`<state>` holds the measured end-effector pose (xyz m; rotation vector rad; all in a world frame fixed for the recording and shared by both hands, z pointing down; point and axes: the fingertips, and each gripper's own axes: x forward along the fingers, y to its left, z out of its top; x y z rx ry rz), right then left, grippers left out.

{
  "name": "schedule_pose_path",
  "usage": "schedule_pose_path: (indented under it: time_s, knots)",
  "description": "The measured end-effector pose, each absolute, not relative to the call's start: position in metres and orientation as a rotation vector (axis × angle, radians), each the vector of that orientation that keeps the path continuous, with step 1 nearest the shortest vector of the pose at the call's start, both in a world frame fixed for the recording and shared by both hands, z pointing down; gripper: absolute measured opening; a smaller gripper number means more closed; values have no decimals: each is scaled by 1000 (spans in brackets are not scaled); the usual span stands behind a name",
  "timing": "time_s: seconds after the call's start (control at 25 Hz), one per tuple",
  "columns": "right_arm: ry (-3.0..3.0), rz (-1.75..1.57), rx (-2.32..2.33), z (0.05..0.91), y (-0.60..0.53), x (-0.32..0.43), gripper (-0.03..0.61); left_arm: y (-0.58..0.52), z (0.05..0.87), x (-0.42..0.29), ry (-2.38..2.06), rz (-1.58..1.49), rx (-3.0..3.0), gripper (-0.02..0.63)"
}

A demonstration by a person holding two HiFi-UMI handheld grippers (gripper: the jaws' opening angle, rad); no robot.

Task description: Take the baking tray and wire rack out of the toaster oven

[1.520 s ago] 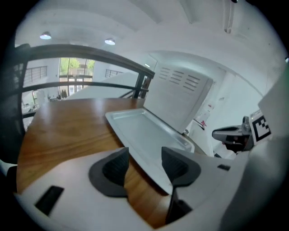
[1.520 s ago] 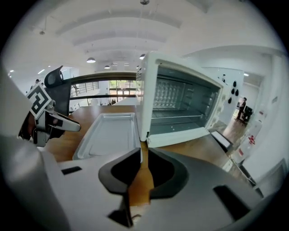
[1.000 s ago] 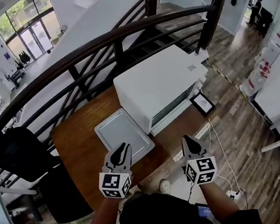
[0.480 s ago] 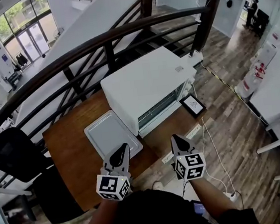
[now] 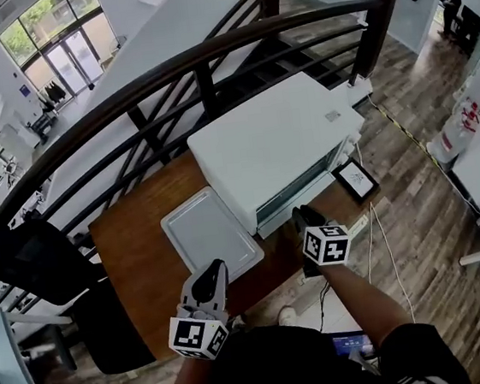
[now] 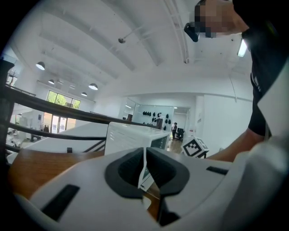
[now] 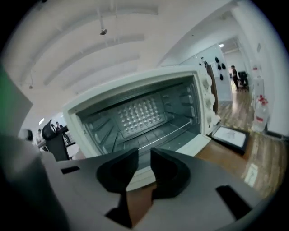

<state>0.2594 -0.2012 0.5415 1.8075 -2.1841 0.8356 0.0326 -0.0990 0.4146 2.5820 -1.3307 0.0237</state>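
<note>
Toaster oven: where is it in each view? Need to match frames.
Head view: toaster oven at centre, white top showing.
Left gripper view: toaster oven small, mid-frame, seen corner-on.
Right gripper view: toaster oven fills the middle, open cavity facing the camera.
Shared landmark: the wooden table under it.

I am lowering the right gripper (image 5: 301, 216) forward, bringing the open front of the toaster oven (image 5: 269, 145) just ahead of it, and its empty jaws are opening.
</note>
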Motion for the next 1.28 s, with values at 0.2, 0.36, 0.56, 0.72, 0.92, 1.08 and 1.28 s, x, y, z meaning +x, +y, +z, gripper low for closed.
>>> schedule_pose_path:
  time_s: [0.2,0.36,0.56,0.72,0.92,1.08,1.28]
  knots:
    - [-2205,1179,1901,562,-251,268,190,-102,427,-1,-1444,76,2491,14]
    - [-2184,1133,1918,571,-282,267,236,-101,438,-30,-1517,124,2425,14]
    - [-2113,1430,2030,592,-301,271,258,-85,452,-58,-1590,157,2322,14]
    - [-2090,1414,2039,600,-308,265,223,-70,460,-71,-1623,159,2257,14]
    - [-2130,1419,2028,598,-305,259,129,-56,466,-76,-1639,146,2205,14]
    - [-2150,1386,1997,598,-290,265,129,-51,466,-59,-1594,151,2236,14]
    - [-2158,1421,1953,596,-273,268,110,-52,470,-33,-1500,184,2288,14]
